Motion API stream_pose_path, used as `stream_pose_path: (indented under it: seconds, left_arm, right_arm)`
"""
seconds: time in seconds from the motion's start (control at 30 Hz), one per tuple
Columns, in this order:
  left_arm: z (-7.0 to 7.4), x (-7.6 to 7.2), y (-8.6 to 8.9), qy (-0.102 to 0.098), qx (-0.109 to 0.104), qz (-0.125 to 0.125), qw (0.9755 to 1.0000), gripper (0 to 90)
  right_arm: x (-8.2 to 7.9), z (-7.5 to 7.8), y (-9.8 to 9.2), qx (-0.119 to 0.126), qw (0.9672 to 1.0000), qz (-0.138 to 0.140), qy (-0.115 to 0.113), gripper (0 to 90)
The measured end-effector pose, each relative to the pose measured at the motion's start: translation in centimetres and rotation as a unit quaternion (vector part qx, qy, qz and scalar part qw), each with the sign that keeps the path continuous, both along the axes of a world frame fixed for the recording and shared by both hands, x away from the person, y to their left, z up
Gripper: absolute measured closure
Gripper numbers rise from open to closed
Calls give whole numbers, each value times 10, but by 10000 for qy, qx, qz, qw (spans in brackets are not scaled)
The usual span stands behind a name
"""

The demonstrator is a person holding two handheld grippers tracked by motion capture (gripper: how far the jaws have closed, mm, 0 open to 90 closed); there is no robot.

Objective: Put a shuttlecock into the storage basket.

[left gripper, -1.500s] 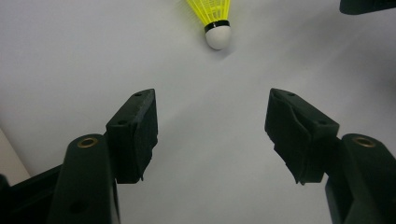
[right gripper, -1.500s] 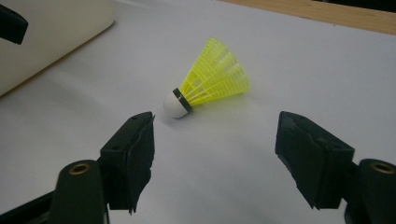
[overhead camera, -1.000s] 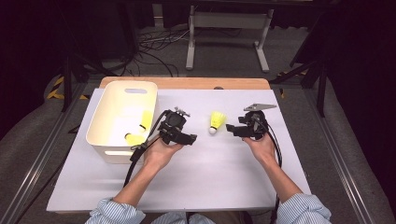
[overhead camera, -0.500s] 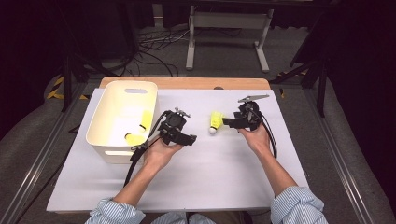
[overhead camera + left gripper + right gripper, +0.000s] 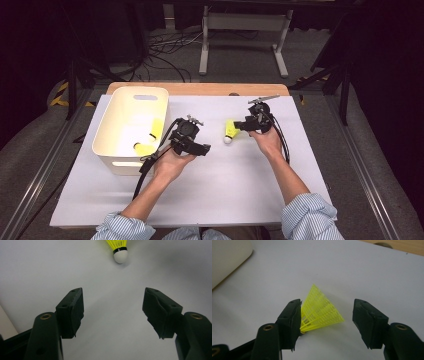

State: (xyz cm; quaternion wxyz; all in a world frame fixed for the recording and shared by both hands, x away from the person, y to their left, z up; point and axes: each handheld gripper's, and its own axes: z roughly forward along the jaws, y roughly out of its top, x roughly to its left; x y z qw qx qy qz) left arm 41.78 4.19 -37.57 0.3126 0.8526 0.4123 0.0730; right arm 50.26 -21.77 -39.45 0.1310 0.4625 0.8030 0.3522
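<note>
A yellow shuttlecock (image 5: 230, 131) with a white cork lies on the white table, right of centre. My right gripper (image 5: 239, 125) reaches it from the right. In the right gripper view the yellow skirt (image 5: 322, 312) lies between the jaws of the right gripper (image 5: 327, 320). One jaw touches the skirt and the other stands apart from it. These jaws have just been closing. My left gripper (image 5: 202, 147) rests at mid table, open and empty (image 5: 113, 312), with the shuttlecock's cork (image 5: 119, 250) farther off ahead of it.
A cream plastic bin (image 5: 115, 162) stands at the left of the table, close to my left hand, with yellow shuttlecocks (image 5: 145, 146) inside. A wooden strip (image 5: 200, 89) runs along the table's far edge. Cables trail from both grippers.
My right gripper has moved left across the table up to the shuttlecock, whose skirt now lies between the jaws. The left hand and gripper have stayed put.
</note>
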Motion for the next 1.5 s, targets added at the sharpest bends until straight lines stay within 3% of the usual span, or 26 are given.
stream_pose_path:
  seconds: [0.4, 0.63, 1.03, 1.07, 1.2, 1.5]
  left_arm:
    - [-1, 0, 0, 18, 65, -30, 10000, 342]
    - [1, -1, 2, 53, 37, -57, 10000, 336]
    - [-1, -1, 0, 72, 81, -71, 9999, 336]
    - [-2, -1, -1, 71, 100, -66, 9999, 336]
    - [-2, -1, -2, 67, 157, -63, 9998, 337]
    - [-2, -1, -2, 51, 188, -82, 9998, 338]
  right_arm:
    - [17, -9, 14, -50, 9997, 28, 219, 419]
    - [23, -17, 16, 67, 9994, -29, 341, 452]
    - [22, -18, 13, 89, 9983, -13, 568, 609]
    - [22, -19, 11, 133, 9980, 12, 623, 663]
    - [20, -19, 10, 215, 9972, 70, 708, 738]
    - [18, -16, 7, 391, 9956, 248, 812, 865]
